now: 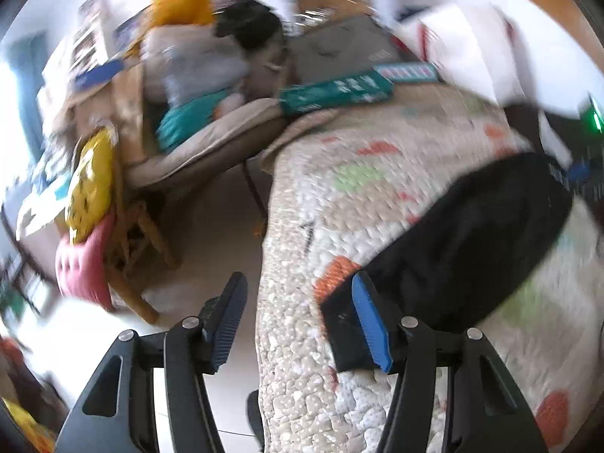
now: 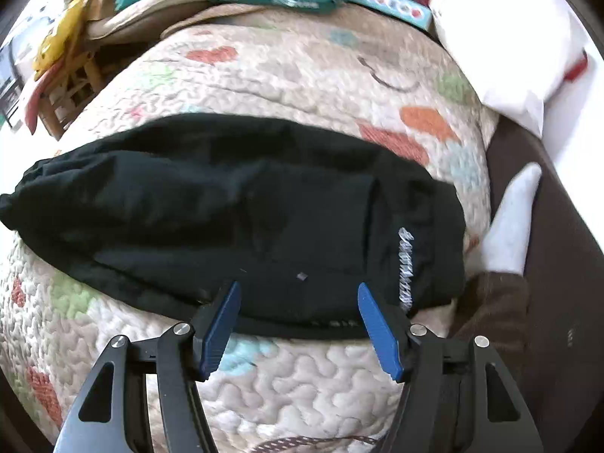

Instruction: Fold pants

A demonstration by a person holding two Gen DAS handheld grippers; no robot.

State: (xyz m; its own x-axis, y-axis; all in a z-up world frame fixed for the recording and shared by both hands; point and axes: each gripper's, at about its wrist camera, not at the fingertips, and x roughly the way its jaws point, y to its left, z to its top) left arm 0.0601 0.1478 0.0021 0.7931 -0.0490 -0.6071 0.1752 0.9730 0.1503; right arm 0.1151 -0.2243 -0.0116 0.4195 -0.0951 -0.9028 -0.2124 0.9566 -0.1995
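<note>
Both grippers stand with their blue pads apart and nothing pinched between them. From my right wrist camera the right gripper [image 2: 298, 298] hangs over the near edge of the black pants [image 2: 234, 207], which lie folded into a long dark band across the quilted bedspread [image 2: 302, 75]. The pads sit just above the fabric's lower hem, jaws spread, and I see no cloth caught in them. White lettering [image 2: 406, 268] runs along the right end of the pants, close to the right pad. Beyond that end, a white sock [image 2: 509, 211] lies off the quilt on a dark brown surface [image 2: 558, 264].

From my left wrist camera the left gripper [image 1: 298, 294] is likewise spread. Its right pad overlaps the near end of the pants [image 1: 472, 249] in the picture; whether it touches the fabric I cannot tell through the blur. Its left pad hangs out past the quilt's edge, over the pale floor [image 1: 211, 264]. The pants stretch away to the upper right across the bedspread [image 1: 339, 196].

Past the bed's far edge I make out a green box [image 1: 336, 92], a white pillow [image 1: 464, 49], and a chair [image 1: 196, 143] heaped with things, with a yellow cushion [image 1: 90, 188] and a pink one [image 1: 85, 268] beside it.
</note>
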